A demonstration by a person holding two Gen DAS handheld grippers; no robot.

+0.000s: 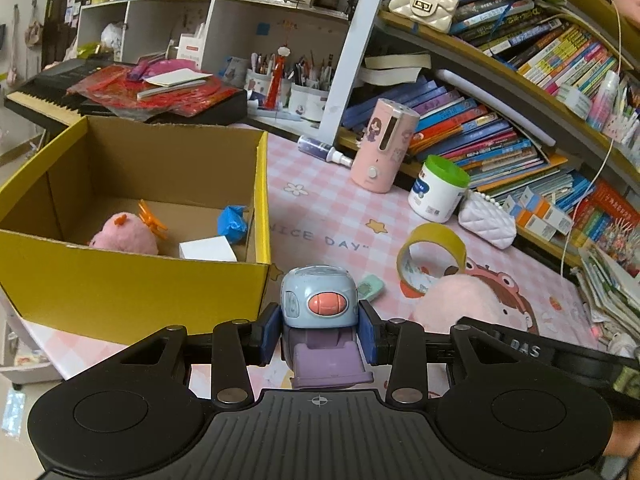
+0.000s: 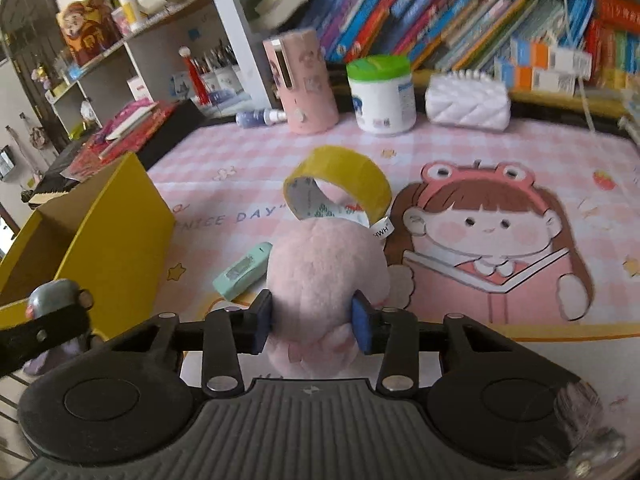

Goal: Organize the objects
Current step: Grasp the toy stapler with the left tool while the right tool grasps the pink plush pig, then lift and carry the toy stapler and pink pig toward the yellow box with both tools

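Left gripper grasping a blue-and-purple toy beside the yellow box, right gripper clenched on a pink plush, table beneath

Tape roll just beyond plush

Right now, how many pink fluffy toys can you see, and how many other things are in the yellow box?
Pink plush toys: 2, one in the cardboard box, one in the right gripper
Orange hair clip: 1
Blue crumpled wrapper: 1
White box: 1
Total: 5

Two close, down-tilted wrist views, shared mat
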